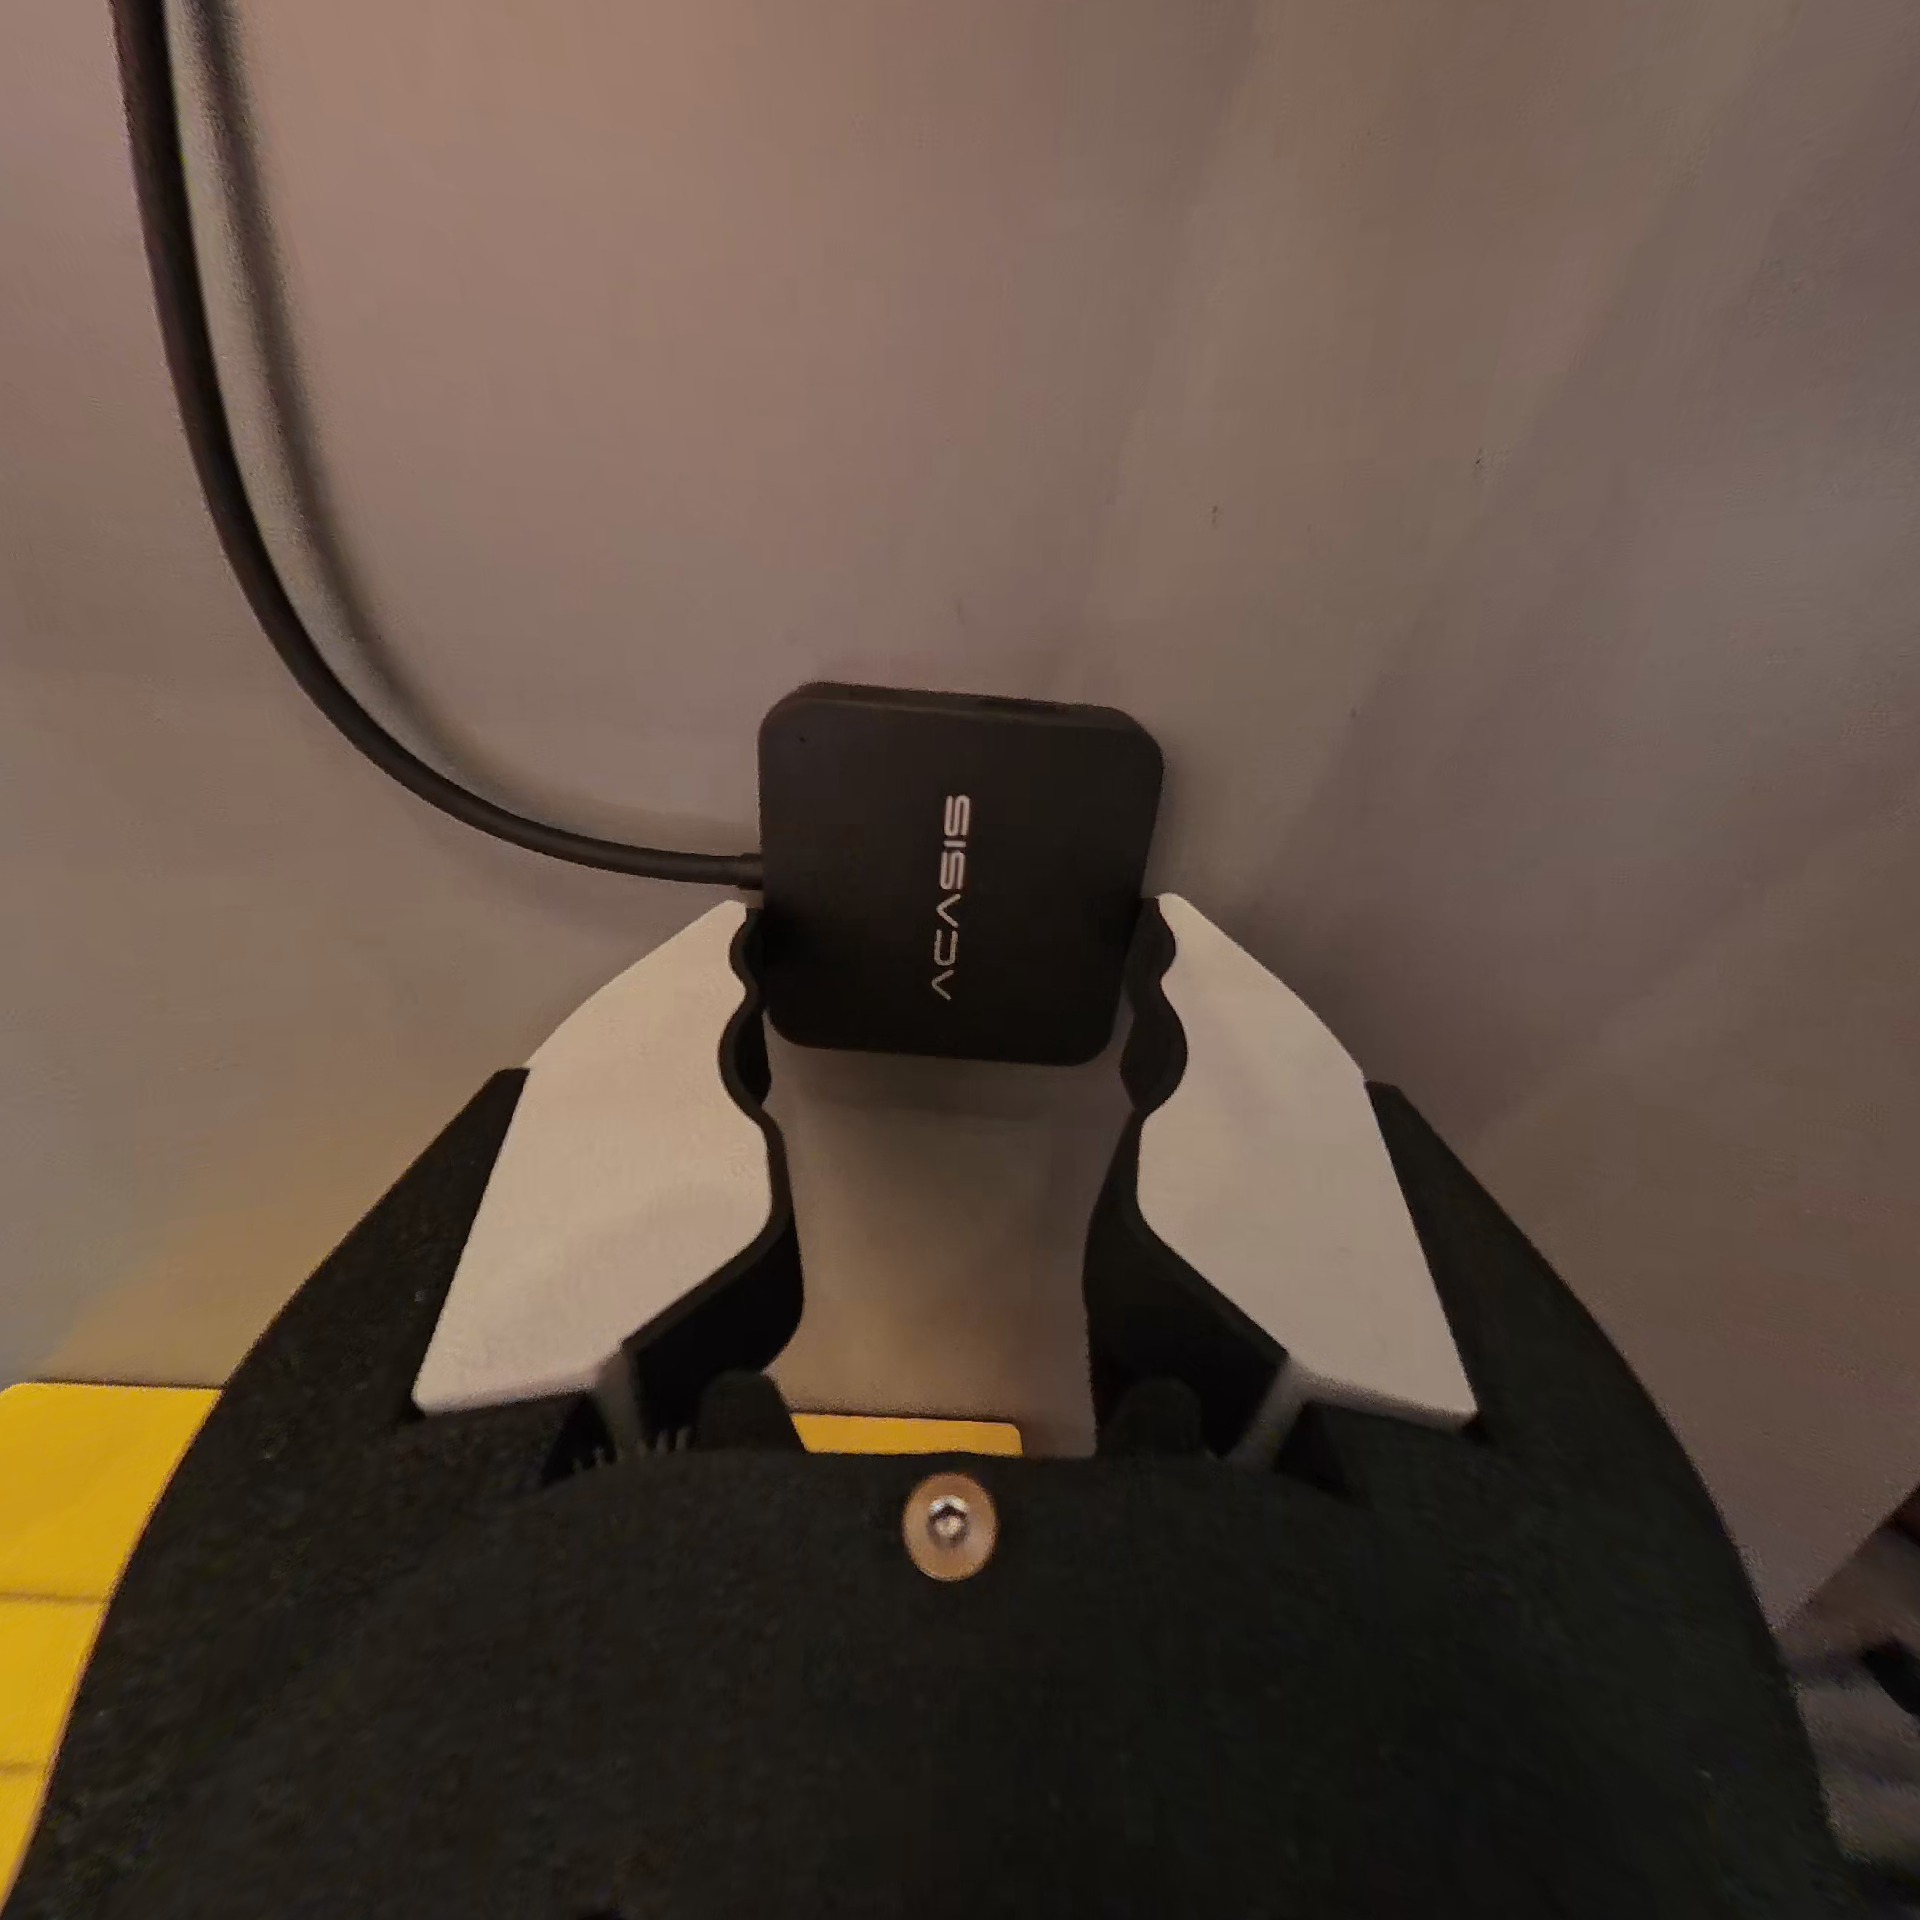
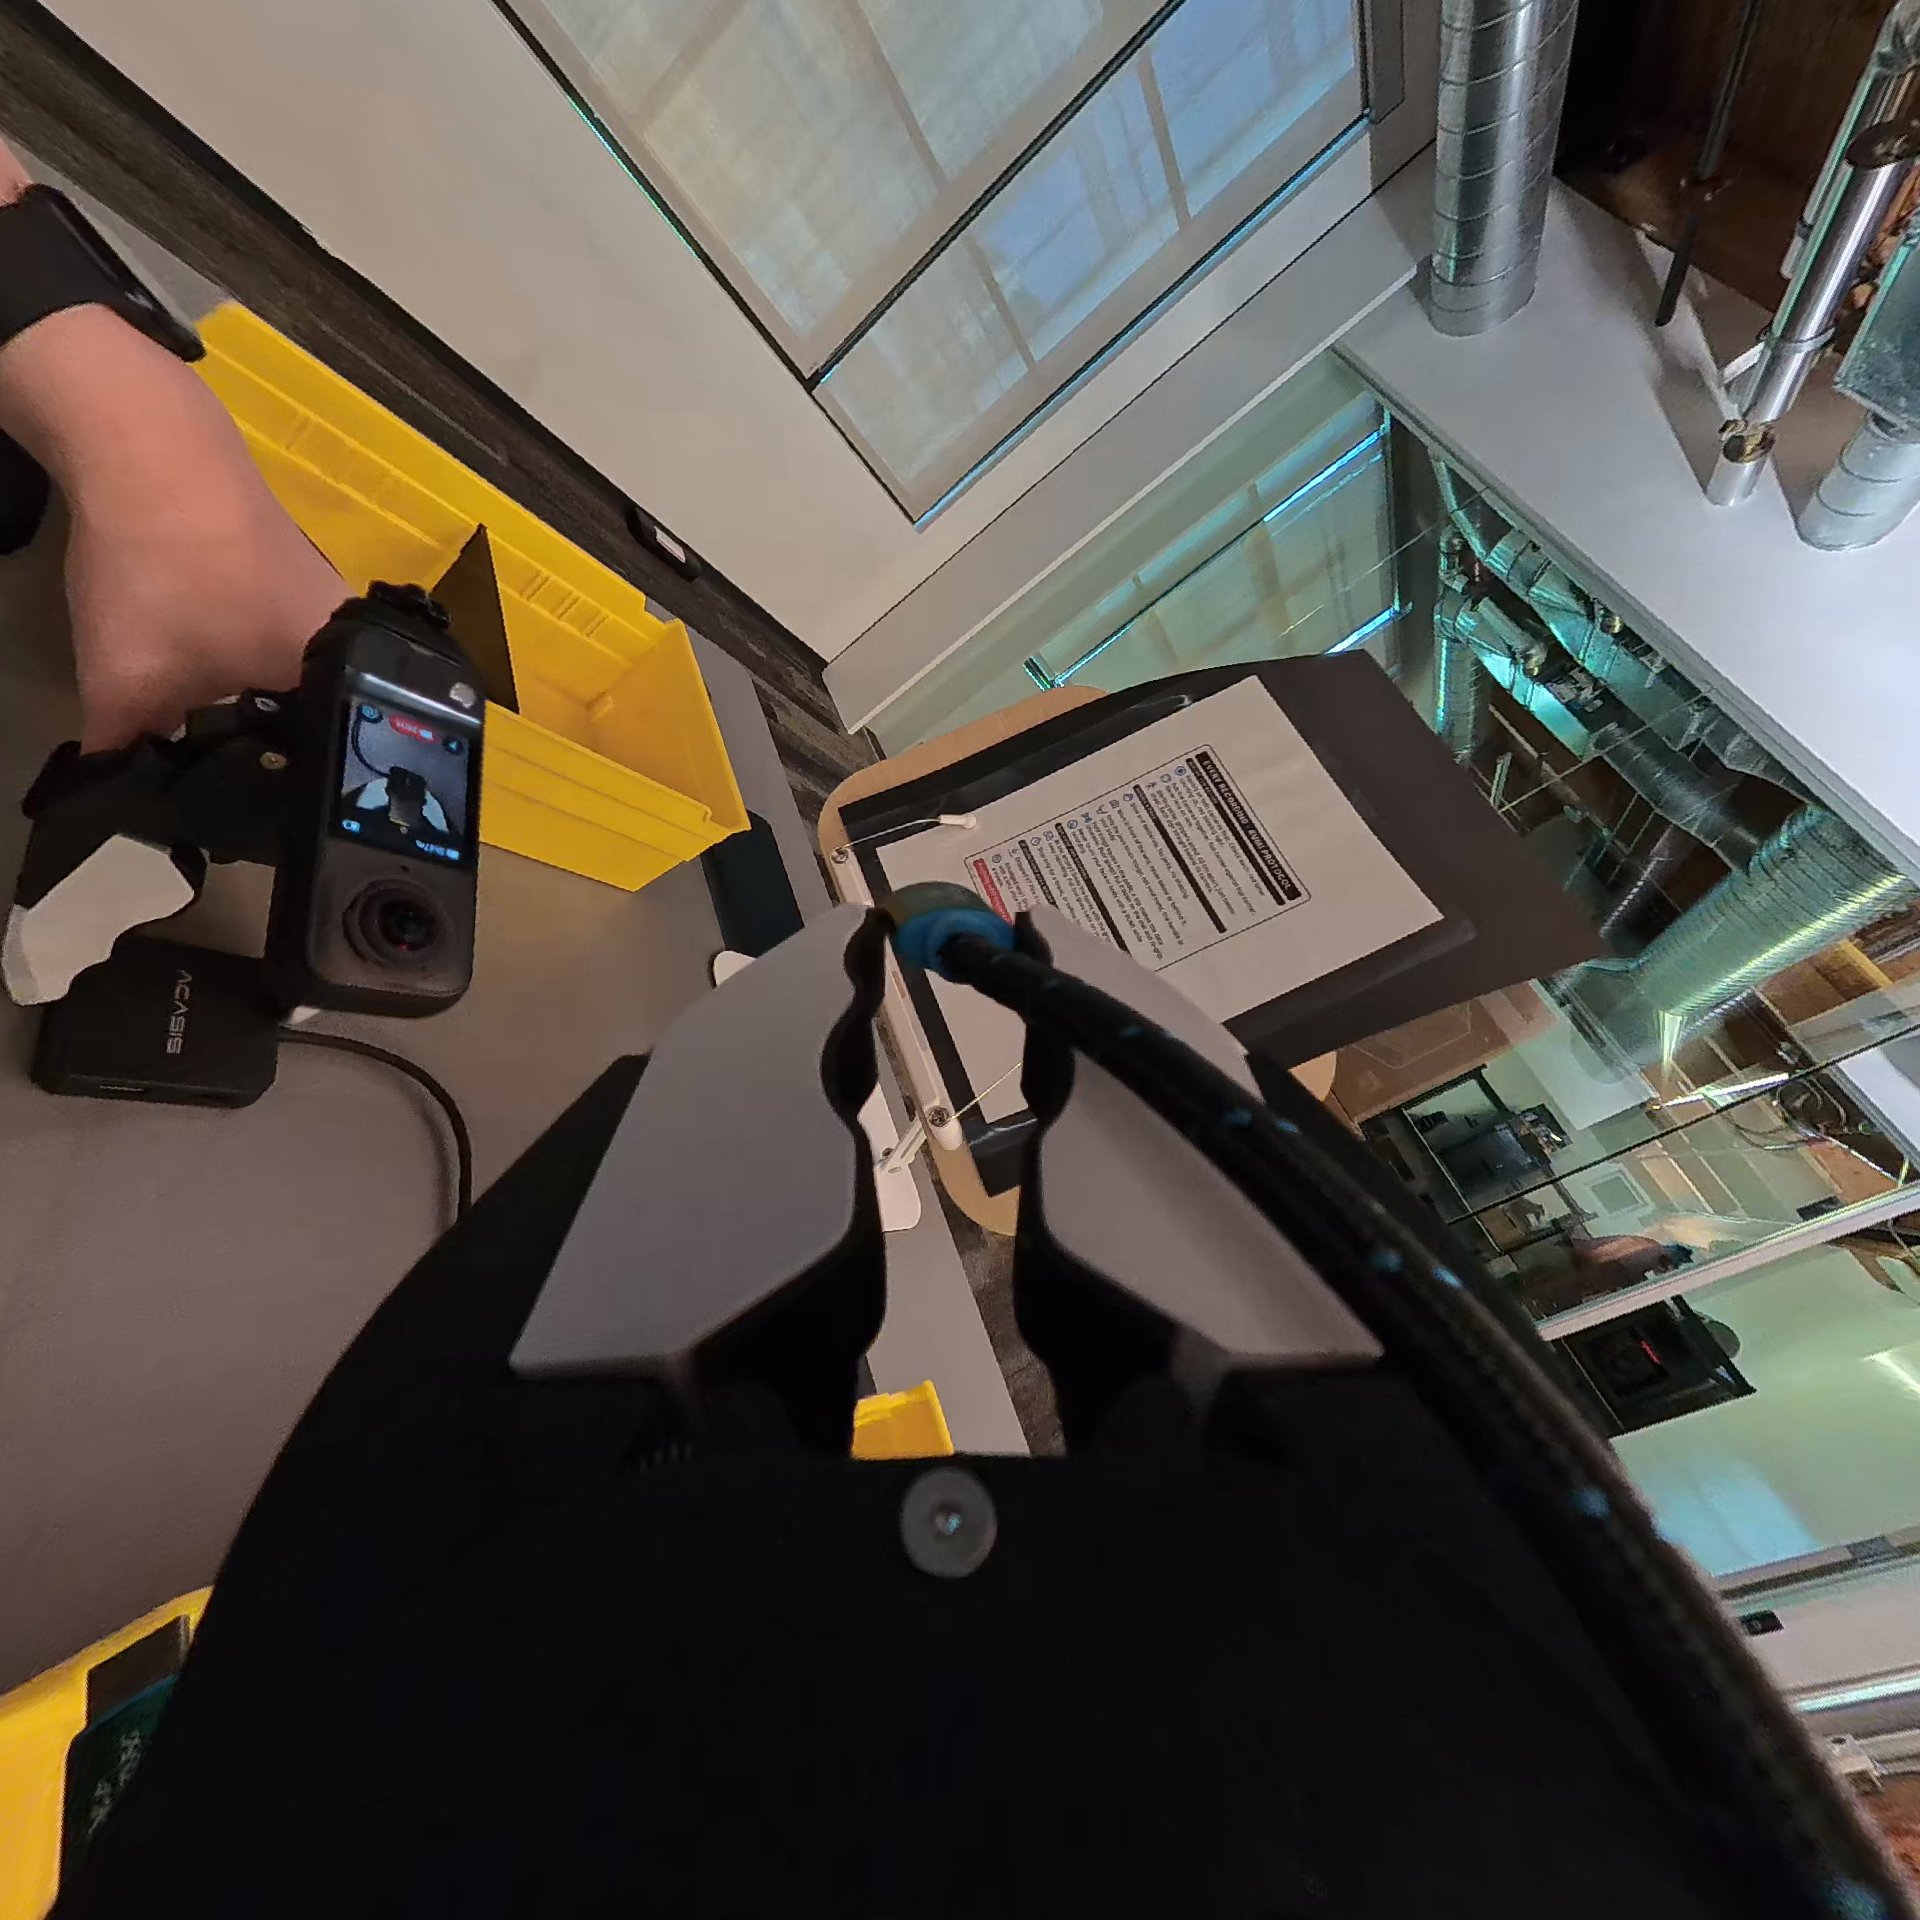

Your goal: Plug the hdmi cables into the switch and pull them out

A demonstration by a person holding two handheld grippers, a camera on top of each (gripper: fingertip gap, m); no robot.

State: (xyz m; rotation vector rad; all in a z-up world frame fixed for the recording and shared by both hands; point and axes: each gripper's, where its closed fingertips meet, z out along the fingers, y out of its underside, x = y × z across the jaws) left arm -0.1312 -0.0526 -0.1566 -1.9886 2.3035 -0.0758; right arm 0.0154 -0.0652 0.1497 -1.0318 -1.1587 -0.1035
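Left wrist view: the left gripper [image 1: 951,935] is closed on the switch [image 1: 956,873], a small black box at frame centre lying flat on the grey table [image 1: 1455,520], pads on its two side edges; its own lead [image 1: 260,582] curves off to the upper left. The switch looks light and rigid with smooth sides, so it probably slides unless pinned; the side-edge grip leaves the far port face free. A yellow bin [image 1: 94,1475] shows at lower left. Right wrist view, left to right: a hand [image 2: 177,582] holds the left gripper [image 2: 62,935] over the switch [image 2: 156,1029] at centre left, with the yellow bin [image 2: 582,727] beyond; at centre the right gripper [image 2: 951,935] is narrowed on a braided cable [image 2: 1195,1049] just behind its blue-collared plug [image 2: 935,920], well apart from the switch. The cable appears stiff and springy, best held at the plug body. Behind stands a board with a printed sheet [image 2: 1195,831]; windows [image 2: 987,208] and metal ducts [image 2: 1486,156] fill the right.
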